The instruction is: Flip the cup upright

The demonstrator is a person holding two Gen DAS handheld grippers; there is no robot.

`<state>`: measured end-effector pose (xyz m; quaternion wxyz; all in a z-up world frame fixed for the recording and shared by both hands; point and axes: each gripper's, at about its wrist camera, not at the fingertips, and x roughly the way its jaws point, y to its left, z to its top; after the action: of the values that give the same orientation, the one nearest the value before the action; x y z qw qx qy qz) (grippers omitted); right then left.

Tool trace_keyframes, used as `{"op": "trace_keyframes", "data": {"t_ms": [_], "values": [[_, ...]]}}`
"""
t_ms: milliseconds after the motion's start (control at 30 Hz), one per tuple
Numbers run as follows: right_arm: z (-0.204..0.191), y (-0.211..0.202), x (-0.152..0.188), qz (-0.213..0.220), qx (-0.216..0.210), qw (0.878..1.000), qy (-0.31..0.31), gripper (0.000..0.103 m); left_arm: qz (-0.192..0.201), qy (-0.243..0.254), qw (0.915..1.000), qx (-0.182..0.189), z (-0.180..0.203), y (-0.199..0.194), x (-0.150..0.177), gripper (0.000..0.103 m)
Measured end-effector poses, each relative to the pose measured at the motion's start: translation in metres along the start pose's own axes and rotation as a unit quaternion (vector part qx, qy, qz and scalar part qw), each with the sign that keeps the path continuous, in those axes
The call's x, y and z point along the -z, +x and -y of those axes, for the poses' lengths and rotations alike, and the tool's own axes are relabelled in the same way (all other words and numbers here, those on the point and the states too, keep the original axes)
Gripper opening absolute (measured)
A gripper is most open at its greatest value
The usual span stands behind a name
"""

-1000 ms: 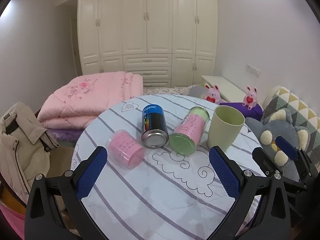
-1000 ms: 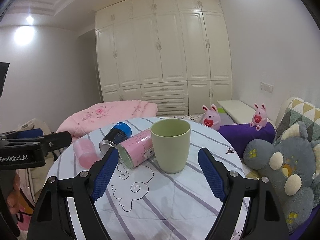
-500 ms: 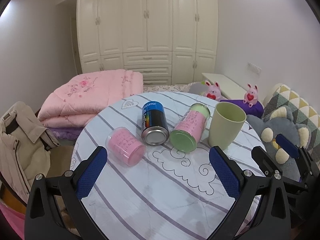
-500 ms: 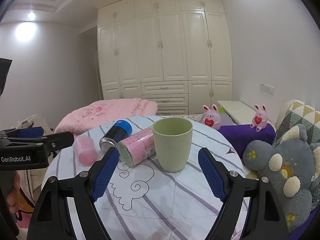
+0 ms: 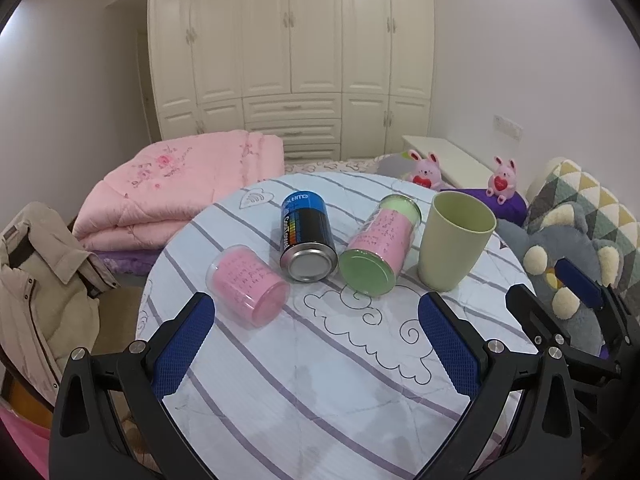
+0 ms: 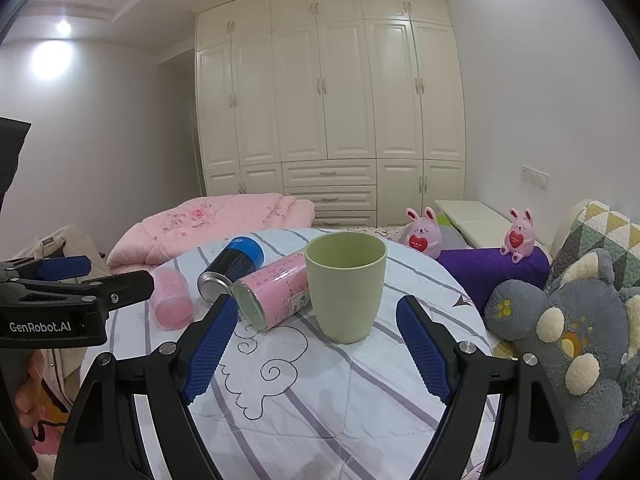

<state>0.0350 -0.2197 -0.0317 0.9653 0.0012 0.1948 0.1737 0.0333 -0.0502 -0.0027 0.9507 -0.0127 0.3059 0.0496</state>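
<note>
A pale green cup [image 5: 454, 240] stands upright, mouth up, on the round table [image 5: 328, 380]; it also shows in the right wrist view [image 6: 346, 284]. A small pink cup [image 5: 248, 284] lies on its side at the left, also in the right wrist view [image 6: 172, 300]. My left gripper [image 5: 316, 344] is open and empty, held back from the objects. My right gripper [image 6: 316, 348] is open and empty, in front of the green cup without touching it.
A blue-and-black can [image 5: 306, 236] and a pink canister with green ends [image 5: 380, 248] lie on their sides between the two cups. A grey plush toy [image 6: 572, 320] sits right of the table. A pink quilt [image 5: 176, 192] and a beige jacket [image 5: 36, 280] lie at the left.
Both grippers have drawn back a little from the table objects and stay open. The cups, can and canister have not moved.
</note>
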Motion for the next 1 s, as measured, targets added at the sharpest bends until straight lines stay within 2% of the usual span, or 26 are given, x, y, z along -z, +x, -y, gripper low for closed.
{"op": "trace_keyframes", "data": {"t_ms": [400,1000], "values": [[-0.001,0.001,0.0,-0.001,0.001,1.0,-0.002,0.083,0.008,0.001,1.0,-0.002,0.0,-0.001,-0.001,0.103],[-0.001,-0.005,-0.003,0.025,-0.004,1.0,-0.002,0.083,0.04,0.014,0.9991,-0.005,0.006,-0.011,-0.001,0.103]]}}
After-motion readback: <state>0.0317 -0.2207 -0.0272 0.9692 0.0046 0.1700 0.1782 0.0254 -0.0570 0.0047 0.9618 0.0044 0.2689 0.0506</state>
